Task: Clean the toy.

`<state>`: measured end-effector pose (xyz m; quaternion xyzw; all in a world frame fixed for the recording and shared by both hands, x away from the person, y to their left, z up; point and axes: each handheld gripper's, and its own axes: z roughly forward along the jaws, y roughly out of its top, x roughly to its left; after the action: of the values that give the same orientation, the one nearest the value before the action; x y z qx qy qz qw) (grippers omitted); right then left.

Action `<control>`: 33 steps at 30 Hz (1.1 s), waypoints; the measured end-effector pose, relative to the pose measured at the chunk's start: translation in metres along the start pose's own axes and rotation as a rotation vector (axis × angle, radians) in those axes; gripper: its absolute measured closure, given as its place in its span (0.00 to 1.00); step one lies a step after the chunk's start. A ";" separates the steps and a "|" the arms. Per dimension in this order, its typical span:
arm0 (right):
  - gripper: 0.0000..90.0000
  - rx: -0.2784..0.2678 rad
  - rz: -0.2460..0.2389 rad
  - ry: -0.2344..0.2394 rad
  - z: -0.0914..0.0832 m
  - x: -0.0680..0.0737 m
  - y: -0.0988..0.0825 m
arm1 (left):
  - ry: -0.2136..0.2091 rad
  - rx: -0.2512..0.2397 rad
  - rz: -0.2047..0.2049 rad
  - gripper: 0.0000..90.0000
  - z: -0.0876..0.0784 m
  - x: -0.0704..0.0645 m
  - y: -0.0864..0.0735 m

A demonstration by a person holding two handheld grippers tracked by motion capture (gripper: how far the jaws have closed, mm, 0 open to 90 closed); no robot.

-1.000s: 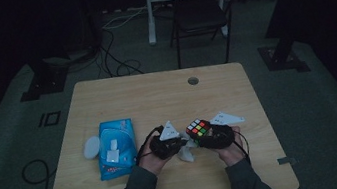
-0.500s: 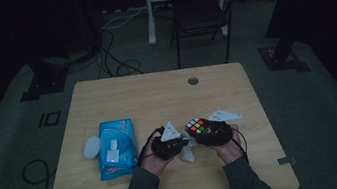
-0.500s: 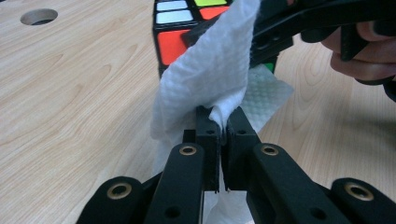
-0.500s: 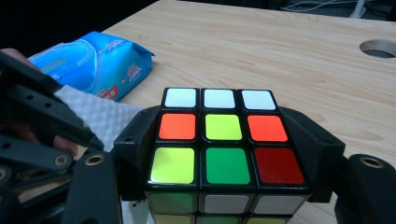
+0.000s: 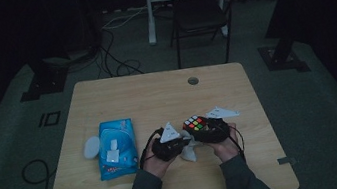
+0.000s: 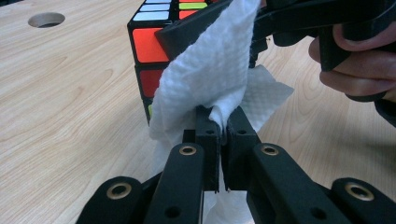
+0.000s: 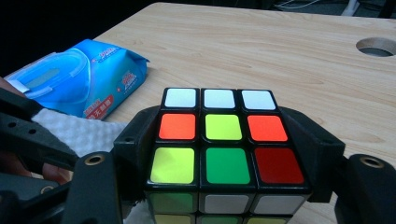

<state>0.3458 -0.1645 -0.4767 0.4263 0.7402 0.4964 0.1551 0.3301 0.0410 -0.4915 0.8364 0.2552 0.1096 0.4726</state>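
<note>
left gripper (image 6: 219,123): clamped on white wipe (image 6: 210,70) | right gripper (image 7: 224,154): clamped on puzzle cube (image 7: 222,140) | wipe against cube, near table's (image 5: 156,91) front edge

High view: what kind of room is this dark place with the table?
Probably a recording studio or lab. A lone wooden table sits on dark floor, ringed by stand bases and loose cables, with an empty chair behind it.

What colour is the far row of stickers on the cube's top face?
White, all three, on the cube; clearest in the right gripper view.
</note>
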 end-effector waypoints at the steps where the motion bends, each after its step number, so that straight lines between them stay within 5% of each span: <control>1: 0.38 -0.001 0.005 0.002 0.000 0.000 0.000 | -0.001 -0.001 -0.001 0.97 0.000 0.000 0.000; 33: 0.38 -0.018 0.050 -0.022 0.008 -0.003 0.007 | -0.041 -0.007 0.008 0.97 0.003 -0.006 0.008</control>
<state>0.3559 -0.1611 -0.4748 0.4486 0.7229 0.5023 0.1545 0.3293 0.0320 -0.4859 0.8378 0.2417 0.0952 0.4801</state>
